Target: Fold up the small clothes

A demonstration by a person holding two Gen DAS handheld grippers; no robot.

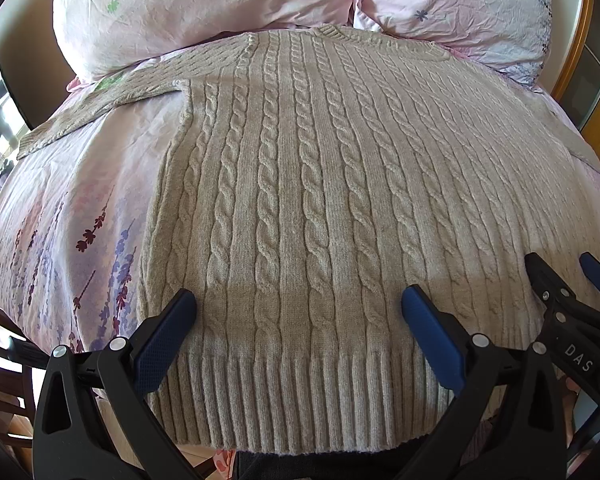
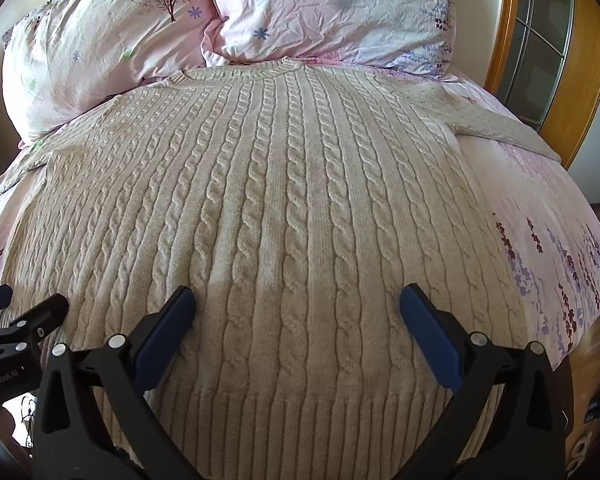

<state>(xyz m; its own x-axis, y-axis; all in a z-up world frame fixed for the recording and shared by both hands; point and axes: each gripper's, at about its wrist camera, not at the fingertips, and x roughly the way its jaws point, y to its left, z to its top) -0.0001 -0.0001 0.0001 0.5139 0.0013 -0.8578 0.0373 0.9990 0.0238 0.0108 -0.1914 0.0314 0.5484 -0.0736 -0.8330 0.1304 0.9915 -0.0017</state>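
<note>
Our left gripper (image 1: 299, 304) and right gripper (image 2: 298, 303) both hang with jaws spread wide, gripping nothing, just above the ribbed hem (image 1: 300, 396) of the cable-knit sweater (image 1: 320, 184). The sweater lies flat, face up, on the floral bedsheet (image 1: 60, 208), collar (image 2: 240, 73) toward the pillows (image 2: 320, 8), sleeves spread outward. We judge it thick, soft and floppy, fairly heavy; the hem corners look the firmest places to pinch.

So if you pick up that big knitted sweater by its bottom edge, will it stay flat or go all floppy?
Probably floppy: the sweater is soft cable knit lying limp over the bed. Its thick knit suggests some weight, so it would likely sag between the left gripper and right gripper.
</note>
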